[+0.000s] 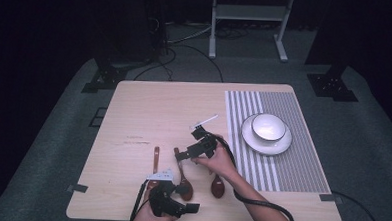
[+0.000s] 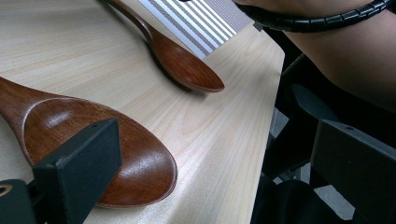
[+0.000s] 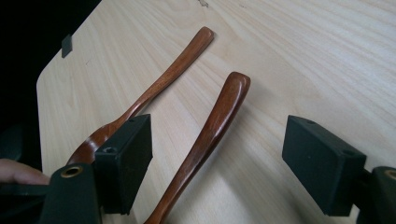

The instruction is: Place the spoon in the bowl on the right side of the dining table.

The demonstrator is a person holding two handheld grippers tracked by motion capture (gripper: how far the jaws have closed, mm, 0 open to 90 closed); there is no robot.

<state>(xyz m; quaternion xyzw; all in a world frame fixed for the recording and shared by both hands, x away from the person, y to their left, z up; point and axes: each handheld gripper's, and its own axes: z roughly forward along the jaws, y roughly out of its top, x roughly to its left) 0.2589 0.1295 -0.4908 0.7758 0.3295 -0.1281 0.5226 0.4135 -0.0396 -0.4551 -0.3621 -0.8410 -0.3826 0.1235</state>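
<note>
Three brown wooden spoons lie near the table's front edge. The left spoon and middle spoon lie side by side, and the right spoon is partly under a hand. My right gripper is open low over the handles. The middle spoon's handle lies between its jaws, and the left spoon's handle passes outside them. My left gripper is open at the front edge. One jaw rests over the middle spoon's bowl; the other hangs beyond the table edge. The right spoon's bowl lies farther off.
A grey striped placemat covers the table's right side, with a white bowl standing on a white plate. A white frame stands on the floor behind the table. Bare wood spans the left and middle.
</note>
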